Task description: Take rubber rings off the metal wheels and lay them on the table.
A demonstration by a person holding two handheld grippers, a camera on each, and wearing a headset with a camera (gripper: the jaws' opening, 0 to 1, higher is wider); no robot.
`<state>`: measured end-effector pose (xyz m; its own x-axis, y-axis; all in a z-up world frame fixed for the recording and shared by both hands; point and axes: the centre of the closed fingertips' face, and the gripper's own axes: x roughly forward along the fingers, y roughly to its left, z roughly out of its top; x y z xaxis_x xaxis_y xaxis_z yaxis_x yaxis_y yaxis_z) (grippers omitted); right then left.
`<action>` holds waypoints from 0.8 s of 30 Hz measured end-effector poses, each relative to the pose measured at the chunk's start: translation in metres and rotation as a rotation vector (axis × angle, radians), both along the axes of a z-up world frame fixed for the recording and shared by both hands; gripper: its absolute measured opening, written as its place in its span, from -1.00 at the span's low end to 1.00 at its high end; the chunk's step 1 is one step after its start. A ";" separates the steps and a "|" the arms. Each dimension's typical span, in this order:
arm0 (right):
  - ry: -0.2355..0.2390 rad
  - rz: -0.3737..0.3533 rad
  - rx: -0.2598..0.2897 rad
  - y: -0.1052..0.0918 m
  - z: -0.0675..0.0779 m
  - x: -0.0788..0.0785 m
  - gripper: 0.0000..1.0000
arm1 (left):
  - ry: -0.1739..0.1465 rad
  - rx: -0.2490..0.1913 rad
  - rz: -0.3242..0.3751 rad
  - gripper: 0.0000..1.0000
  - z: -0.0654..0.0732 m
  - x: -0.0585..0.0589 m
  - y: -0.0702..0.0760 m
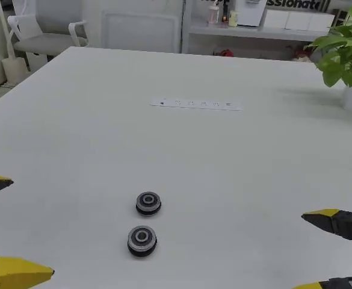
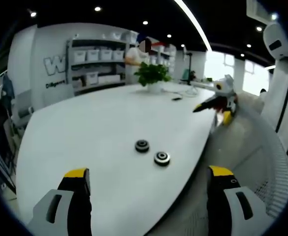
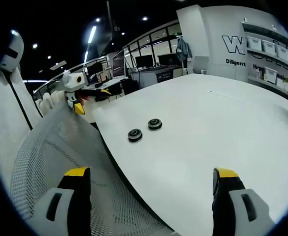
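The left hand-held gripper (image 2: pixel 148 172) and right hand-held gripper (image 3: pixel 151 172) are held released. The black rubber rings (image 1: pixel 142 250), likely stretchy, are best pinched at the outer edge.

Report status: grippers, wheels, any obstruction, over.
Both open, empty: left gripper, right gripper. Near wheel, far wheel on table, apart, black rings on. Nothing blocking; plant far off.

On table (image 1: pixel 236 156): far wheel (image 1: pixel 148 203) just behind near wheel (image 1: pixel 142 240); plant (image 1: pixel 343 51) far rt corner.
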<state>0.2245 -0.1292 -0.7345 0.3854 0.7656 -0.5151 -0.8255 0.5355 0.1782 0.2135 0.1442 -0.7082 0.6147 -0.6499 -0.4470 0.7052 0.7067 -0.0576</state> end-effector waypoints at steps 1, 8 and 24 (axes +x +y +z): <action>0.000 0.001 -0.001 0.000 0.000 0.000 1.00 | -0.001 0.003 -0.002 1.00 0.000 0.000 0.000; -0.004 0.004 -0.005 0.000 0.000 0.000 1.00 | -0.006 0.005 -0.010 1.00 0.001 0.000 -0.002; -0.019 -0.018 -0.040 -0.005 0.009 -0.003 1.00 | -0.015 0.000 -0.114 1.00 0.006 0.002 -0.019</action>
<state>0.2216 -0.1344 -0.7251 0.4087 0.7374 -0.5378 -0.8190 0.5564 0.1405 0.2153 0.1248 -0.7024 0.5432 -0.7163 -0.4380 0.7821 0.6214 -0.0464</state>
